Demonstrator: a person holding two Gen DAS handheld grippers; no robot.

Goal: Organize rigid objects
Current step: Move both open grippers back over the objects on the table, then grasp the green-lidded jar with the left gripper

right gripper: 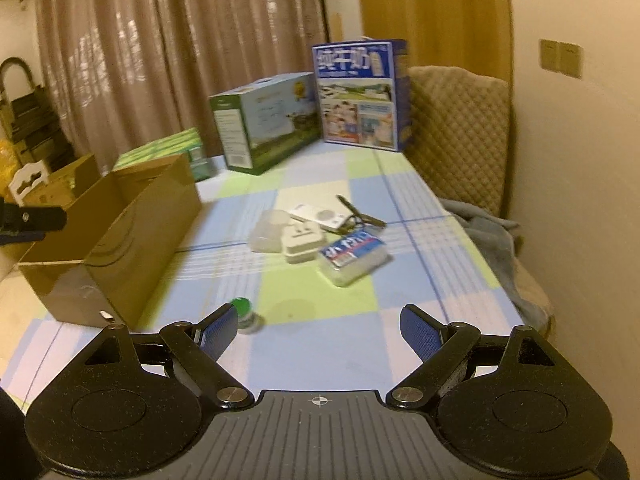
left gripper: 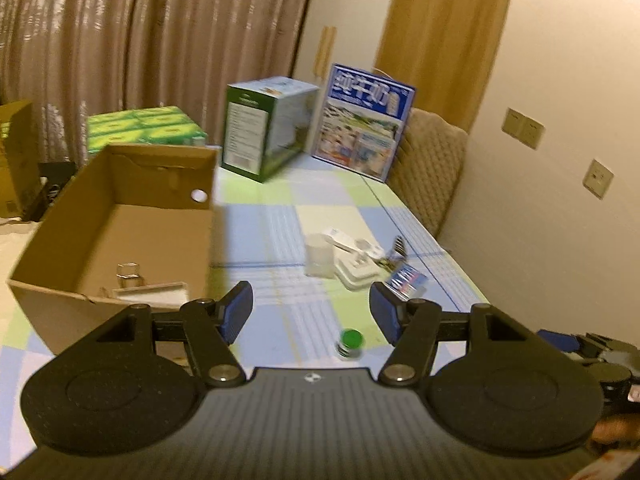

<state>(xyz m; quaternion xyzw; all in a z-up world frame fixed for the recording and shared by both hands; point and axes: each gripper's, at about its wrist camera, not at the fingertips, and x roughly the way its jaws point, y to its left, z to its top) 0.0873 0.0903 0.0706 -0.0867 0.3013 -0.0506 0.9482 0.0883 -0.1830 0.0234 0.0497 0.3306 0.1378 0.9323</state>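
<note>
Two views look along a desk (left gripper: 256,240) covered in a blue, green and white checked cloth.

The left tongs (left gripper: 312,316) stand partly open with nothing between the blue pads. The right tongs (right gripper: 316,332) stand wider open, also holding nothing.

A small bottle with a green cap (left gripper: 350,343) stands on the cloth near both tongs. Farther up the desk lies a cluster: a frosted plastic cup (left gripper: 320,258), a white wall plug (left gripper: 358,272), a flat white device (right gripper: 318,216), and a clear pack with a blue and red label (right gripper: 354,256) whose writing is too blurred to read.

An open cardboard box (left gripper: 120,216) sits at the desk's left. Only the left view looks inside, where a clear cube (left gripper: 128,274) and a flat white piece (left gripper: 150,292) lie on the bottom.

At the far end stand a green and white carton (left gripper: 266,128) and a blue carton (right gripper: 360,96) with large white Chinese characters, not sharp enough to read with certainty. A green patterned pack (left gripper: 144,128) lies behind the open box.

Only the right view shows dark keys (right gripper: 358,216) beside the white device.
</note>
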